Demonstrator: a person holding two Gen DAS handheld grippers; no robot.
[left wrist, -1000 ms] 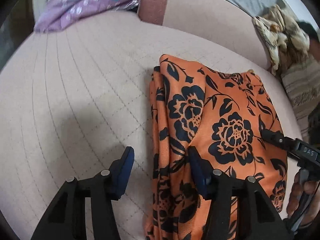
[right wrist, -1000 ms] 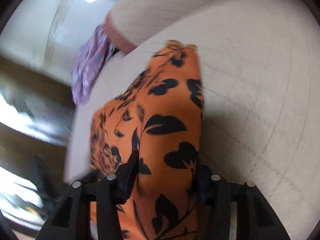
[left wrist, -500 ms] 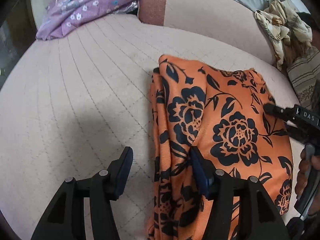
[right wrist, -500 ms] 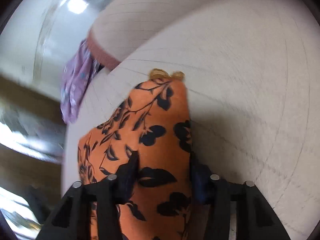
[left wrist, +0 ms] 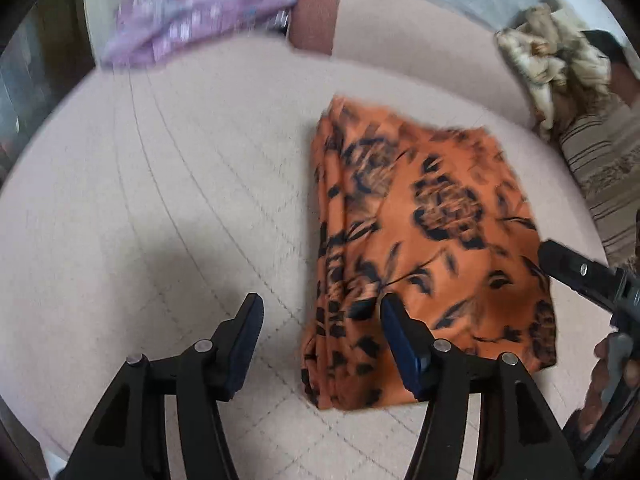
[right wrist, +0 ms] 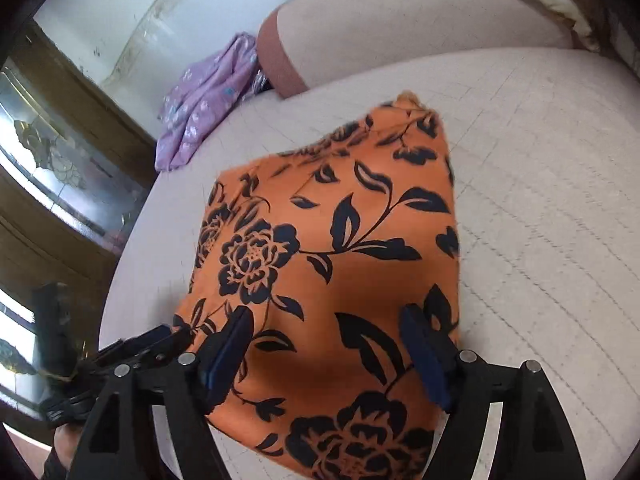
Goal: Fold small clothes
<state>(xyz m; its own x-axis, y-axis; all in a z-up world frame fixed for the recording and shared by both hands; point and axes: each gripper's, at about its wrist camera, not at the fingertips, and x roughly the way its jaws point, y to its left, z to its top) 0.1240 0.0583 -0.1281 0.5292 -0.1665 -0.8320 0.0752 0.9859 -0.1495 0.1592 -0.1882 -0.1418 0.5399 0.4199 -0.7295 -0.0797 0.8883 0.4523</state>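
An orange cloth with black flowers [left wrist: 424, 240] lies folded flat on the pale quilted cushion [left wrist: 160, 200]. My left gripper [left wrist: 320, 320] is open above the cloth's near left edge, its right finger over the cloth and its left finger over bare cushion. In the right wrist view the same cloth [right wrist: 340, 248] lies spread under my right gripper [right wrist: 328, 340], which is open with both fingers over the cloth and nothing held. The right gripper's tip also shows in the left wrist view [left wrist: 580, 276] at the cloth's right edge.
A purple flowered garment [left wrist: 200, 16] lies at the cushion's far left. A cream crumpled cloth [left wrist: 556, 60] hangs at the far right over the sofa back [left wrist: 400, 32]. A glass cabinet [right wrist: 52, 168] stands left of the cushion.
My right gripper has opened and let go of the orange cloth, which now lies flat and wider. The left gripper has pulled back a little and stayed open.
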